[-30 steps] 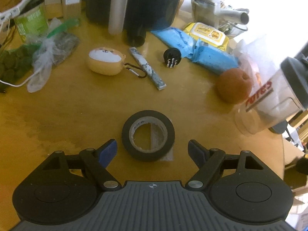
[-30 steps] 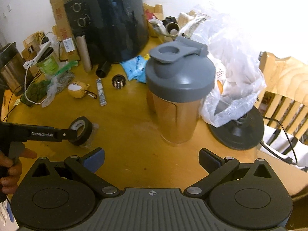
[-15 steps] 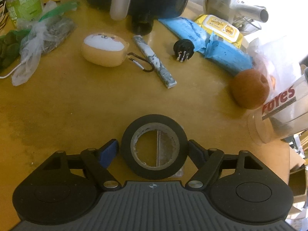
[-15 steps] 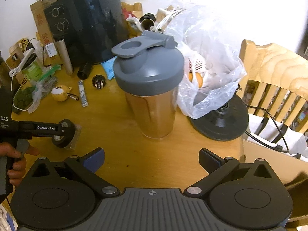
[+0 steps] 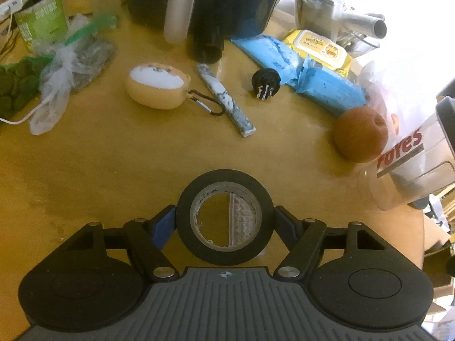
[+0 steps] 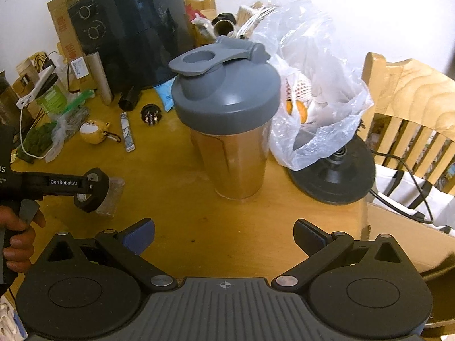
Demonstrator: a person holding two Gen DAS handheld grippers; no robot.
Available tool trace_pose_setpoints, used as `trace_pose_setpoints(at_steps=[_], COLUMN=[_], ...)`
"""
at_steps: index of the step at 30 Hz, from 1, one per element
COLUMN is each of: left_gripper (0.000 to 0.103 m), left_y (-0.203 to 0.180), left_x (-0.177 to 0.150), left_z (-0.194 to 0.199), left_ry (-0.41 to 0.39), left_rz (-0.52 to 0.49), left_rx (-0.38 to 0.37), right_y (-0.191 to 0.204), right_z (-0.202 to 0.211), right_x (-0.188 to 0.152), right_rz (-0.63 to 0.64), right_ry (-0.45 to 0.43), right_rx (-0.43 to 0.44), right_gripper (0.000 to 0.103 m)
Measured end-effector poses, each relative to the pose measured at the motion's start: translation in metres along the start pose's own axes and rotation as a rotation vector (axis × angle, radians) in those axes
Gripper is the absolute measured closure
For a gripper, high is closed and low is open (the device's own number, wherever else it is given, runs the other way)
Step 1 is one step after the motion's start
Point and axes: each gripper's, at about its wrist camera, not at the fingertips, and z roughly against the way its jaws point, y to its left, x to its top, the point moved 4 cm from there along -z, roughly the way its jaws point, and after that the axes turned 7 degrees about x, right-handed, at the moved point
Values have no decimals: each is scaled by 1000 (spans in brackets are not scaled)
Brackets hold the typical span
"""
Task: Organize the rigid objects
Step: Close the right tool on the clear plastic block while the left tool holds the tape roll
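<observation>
A black roll of electrical tape [image 5: 225, 217] on a crowded yellow wooden table [image 5: 119, 156] sits clamped between the fingers of the left gripper [image 5: 224, 224], the blue pad [image 5: 162, 226] pressed to one side of the roll and the dark pad [image 5: 284, 227] to the other. Seen from the right wrist, the roll [image 6: 92, 189] stands on edge in that grip, a small clear wrapper [image 6: 112, 196] just beside it, and a person's hand [image 6: 15, 241] grips the tool's handle. The right gripper [image 6: 224, 237] hangs released over bare tabletop, its fingers wide apart with nothing between them. Beyond the roll, away from the camera, lie a yellow egg-shaped case with a carabiner [image 5: 157, 85], a white-and-grey marbled stick [image 5: 226, 101], a black round multi-pin plug [image 5: 266, 82] and blue plastic packets [image 5: 298, 74]. To the roll's right rests a brown round fruit [image 5: 359, 133], just beside a clear shaker bottle with a grey lid [image 6: 227, 125].
</observation>
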Motion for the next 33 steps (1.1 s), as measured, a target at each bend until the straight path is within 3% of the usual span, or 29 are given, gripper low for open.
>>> trace_pose_setpoints(at_steps=[11,20,33], left_gripper=[31,31,31], left_y=[4,14,22], left_x=[-7,-25,-40], left_z=[44,90,132], left_ry=[-52,-106,-152], left_rz=[3,42,106], left_rx=[36,34,15], right_y=[22,56,94], right_z=[-8,-26,-40], right_x=[1,3,24], right_rz=[57,217,294], right_ry=[39,67,62], right_rx=[81,115,195], right_gripper=[0,0,0])
